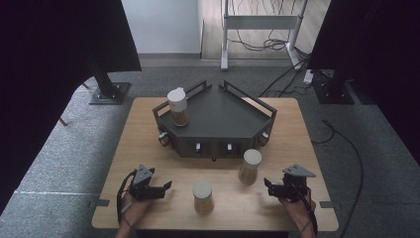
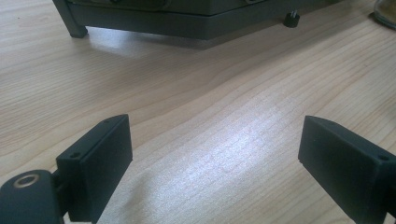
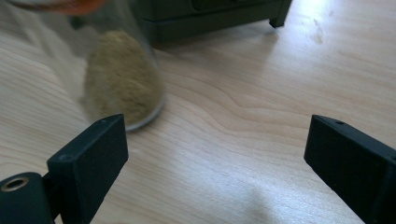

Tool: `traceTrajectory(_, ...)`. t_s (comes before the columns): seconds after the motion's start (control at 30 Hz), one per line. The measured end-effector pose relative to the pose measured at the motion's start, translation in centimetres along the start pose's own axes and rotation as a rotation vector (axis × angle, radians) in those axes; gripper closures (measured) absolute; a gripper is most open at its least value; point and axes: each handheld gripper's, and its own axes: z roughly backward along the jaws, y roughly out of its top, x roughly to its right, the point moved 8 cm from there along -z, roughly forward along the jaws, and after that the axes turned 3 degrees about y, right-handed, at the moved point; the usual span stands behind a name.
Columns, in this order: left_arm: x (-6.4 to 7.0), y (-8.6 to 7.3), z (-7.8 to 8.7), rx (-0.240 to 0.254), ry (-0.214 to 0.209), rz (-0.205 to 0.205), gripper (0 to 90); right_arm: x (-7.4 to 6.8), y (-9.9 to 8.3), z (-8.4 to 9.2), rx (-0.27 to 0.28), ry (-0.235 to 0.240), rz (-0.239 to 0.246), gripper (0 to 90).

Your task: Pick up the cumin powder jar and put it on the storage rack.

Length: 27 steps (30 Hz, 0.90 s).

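On the wooden desk [image 1: 148, 129], the left gripper [image 1: 167, 187] rests with fingers released and empty; two spice jars [image 1: 203, 197] stand before a dark rack [image 1: 223, 116]; the right gripper [image 1: 268, 184], fingers spread and empty, sits beside the right jar [image 1: 249, 166].

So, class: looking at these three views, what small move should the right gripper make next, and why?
Probably ease the right gripper toward the jar beside it until the glass sits between the jaws. They stand open with nothing between them, and in the right gripper view that jar lies just off the tip of one jaw, upright on the table.
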Motion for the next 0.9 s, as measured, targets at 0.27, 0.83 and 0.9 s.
traceTrajectory(0.27,0.1,0.0,0.0,-0.001,0.001,-0.003,9.6,-1.3,0.5,1.3,0.020,0.023,0.040,4.4)
traceTrajectory(0.83,0.1,0.0,-0.1,-0.006,-0.003,0.003,9.8,-5.1,1.6,4.1,0.072,0.137,0.147,3.5)
traceTrajectory(0.9,0.1,0.0,-0.1,-0.006,-0.003,0.004,9.8,-5.5,1.7,4.3,0.084,0.154,0.158,4.3)
